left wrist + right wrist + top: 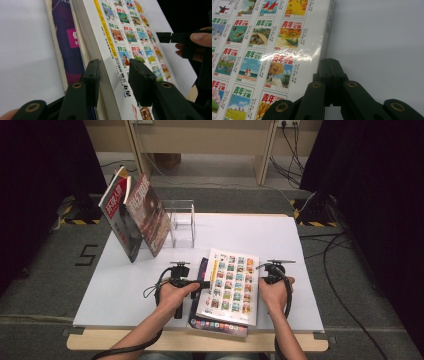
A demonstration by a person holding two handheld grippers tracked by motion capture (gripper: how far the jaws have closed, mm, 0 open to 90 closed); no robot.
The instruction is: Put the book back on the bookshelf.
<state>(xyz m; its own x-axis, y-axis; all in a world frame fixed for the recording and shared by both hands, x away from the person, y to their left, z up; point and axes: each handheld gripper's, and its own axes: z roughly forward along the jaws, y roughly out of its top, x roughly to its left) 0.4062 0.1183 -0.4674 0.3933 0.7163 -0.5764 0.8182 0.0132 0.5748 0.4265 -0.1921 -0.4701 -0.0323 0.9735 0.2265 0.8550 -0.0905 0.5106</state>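
A white magazine (231, 285) with a grid of small pictures on its cover lies on top of a purple magazine (216, 326) near the table's front edge. My left gripper (205, 284) is at its left edge. In the left gripper view the jaws (113, 62) straddle that edge of the white magazine (130, 32), one under the page block and one on the cover, pressing on it. The purple magazine (67, 37) lies beneath. My right gripper (261, 279) sits at the magazine's right edge. Its jaws (329, 61) are shut with nothing between them, on the table beside the white magazine (262, 37).
Two magazines (142, 212) lean upright against a clear plastic stand (182, 222) at the back left of the white table (130, 285). Cables run over the floor to the right of the table.
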